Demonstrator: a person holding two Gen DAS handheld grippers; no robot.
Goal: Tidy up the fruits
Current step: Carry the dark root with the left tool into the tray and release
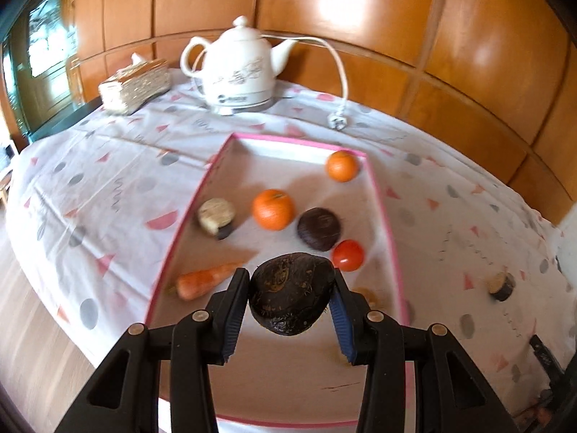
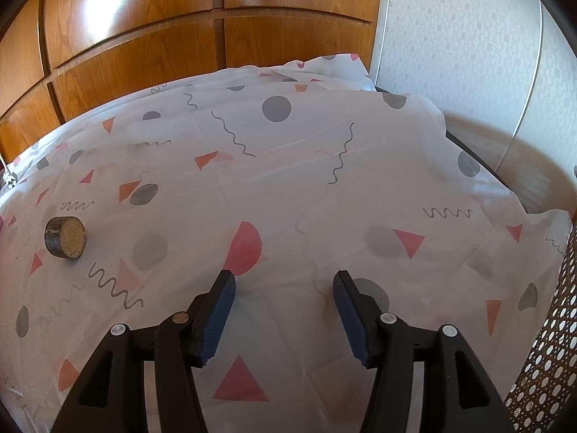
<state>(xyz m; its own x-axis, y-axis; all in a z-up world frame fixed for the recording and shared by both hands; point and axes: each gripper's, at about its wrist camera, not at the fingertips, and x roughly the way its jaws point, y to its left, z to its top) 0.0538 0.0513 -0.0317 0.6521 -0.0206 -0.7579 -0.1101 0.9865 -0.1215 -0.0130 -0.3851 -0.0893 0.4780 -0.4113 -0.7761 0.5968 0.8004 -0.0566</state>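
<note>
the left gripper [image 1: 292,296] pinches a dark, wrinkled, roundish fruit [image 1: 291,293] between its blue pads, one pad on each flank; it may be an avocado, though the blur makes that hard to settle. the fruit hangs above the near part of a shallow white tray with a pink rim [image 1: 381,195], which lies on a tablecloth [image 1: 108,187] printed with pink triangles and grey dots.

in the tray lie two oranges, one near the far right corner [image 1: 342,166] and one near the middle [image 1: 272,209]. just right of the middle orange sits a dark round fruit [image 1: 319,228], and close beside that, nearer the gripper, a red tomato [image 1: 347,254]. left of the middle orange is a pale cut piece with a dark skin [image 1: 216,215]. a carrot [image 1: 205,279] lies by the tray's left wall, just beside the left finger.

a short cut piece with a dark skin [image 1: 502,285] rests on the cloth outside the tray, well to the right; it also shows in the right wrist view [image 2: 65,237]. a white kettle [image 1: 238,68] and a woven tissue box [image 1: 135,84] stand at the back of the table.

the right gripper [image 2: 284,281] hovers over bare cloth with its jaws spread and nothing between them
</note>
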